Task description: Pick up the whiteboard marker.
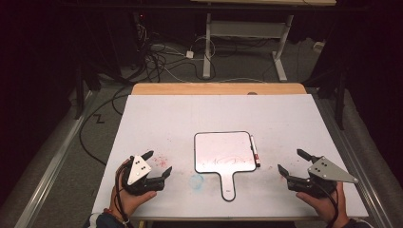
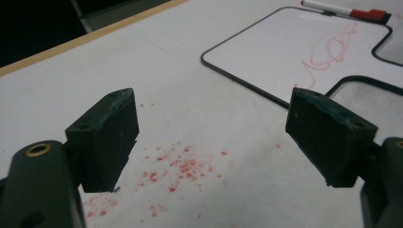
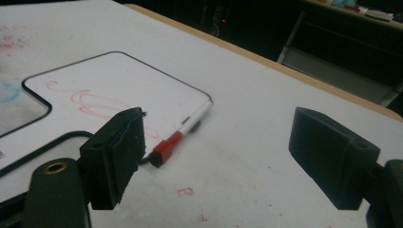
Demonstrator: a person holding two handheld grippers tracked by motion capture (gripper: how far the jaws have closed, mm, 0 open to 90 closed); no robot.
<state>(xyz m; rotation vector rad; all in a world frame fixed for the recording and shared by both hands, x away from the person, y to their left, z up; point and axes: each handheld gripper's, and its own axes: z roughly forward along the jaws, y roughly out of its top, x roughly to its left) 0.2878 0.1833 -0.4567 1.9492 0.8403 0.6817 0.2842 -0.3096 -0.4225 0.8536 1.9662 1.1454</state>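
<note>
Our left tongs [image 1: 158, 165] are wide open and hold nothing. Our right tongs [image 1: 292, 162] are wide open too, with nothing between their black jaws. Both sit low over the table, one at each side, well apart from each other.

Between them lies the small white handheld whiteboard with a thin black rim and a short handle [image 1: 222, 152]. It lies flat in the middle of the table, and its handle points back toward us. We see faint red scribbles [image 2: 330, 50] on its white face. Just beside its right edge lies the white marker pen with a red cap [image 1: 255, 151], touching the rim or very close to it. In the right gripper view the marker's red cap points toward our right tongs.

The big white sheet-covered table [image 1: 166, 114] has red specks [image 2: 183, 166] on it just in front of our left tongs, and a pale blue smudge [image 1: 196, 180] left of the handle. A wooden edge [image 1: 218, 89] shows at the far side. Beyond it, on the grey floor, lie tangled cables [image 1: 157, 59].
</note>
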